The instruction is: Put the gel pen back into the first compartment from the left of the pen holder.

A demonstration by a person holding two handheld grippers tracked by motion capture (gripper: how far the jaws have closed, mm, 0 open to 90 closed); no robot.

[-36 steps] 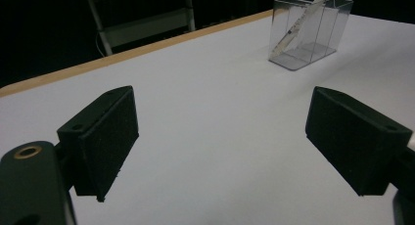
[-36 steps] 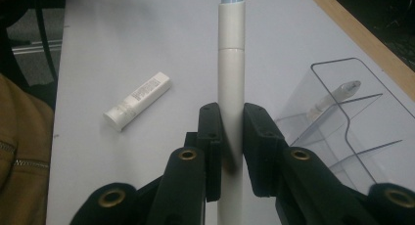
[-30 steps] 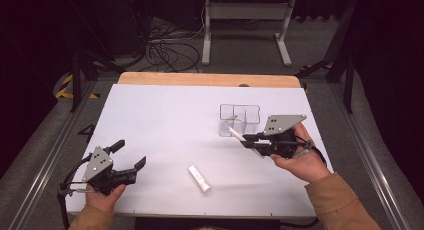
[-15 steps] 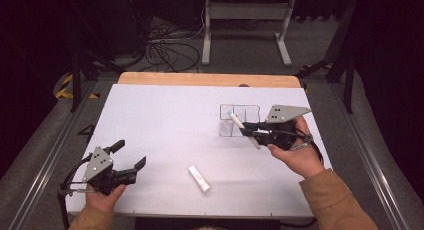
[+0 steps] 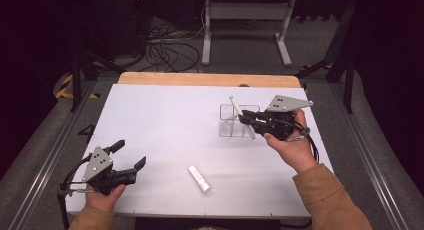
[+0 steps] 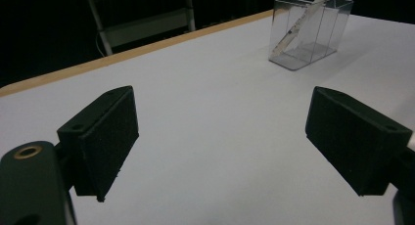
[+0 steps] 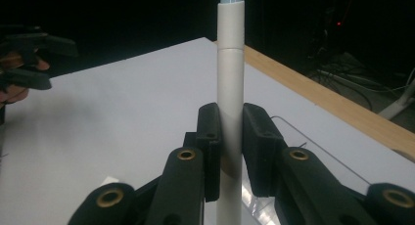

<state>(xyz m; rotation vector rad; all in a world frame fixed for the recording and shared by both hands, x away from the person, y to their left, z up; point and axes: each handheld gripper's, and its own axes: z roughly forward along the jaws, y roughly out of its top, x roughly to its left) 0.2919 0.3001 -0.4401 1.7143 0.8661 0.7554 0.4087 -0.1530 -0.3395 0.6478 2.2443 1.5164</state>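
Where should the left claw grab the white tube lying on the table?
Grip the tube across its middle, coming straight down from above. It lies flat and slim, with bare table on both long sides, so the open left claw can straddle it.

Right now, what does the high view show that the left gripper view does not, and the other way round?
The high view adds the right gripper shut on the white pen, and a second white tube lying on the table. The left gripper view adds the inner pads of the left gripper, wide open with nothing between them. Both share the clear box, the tilted pen at it and the table's wooden far edge.
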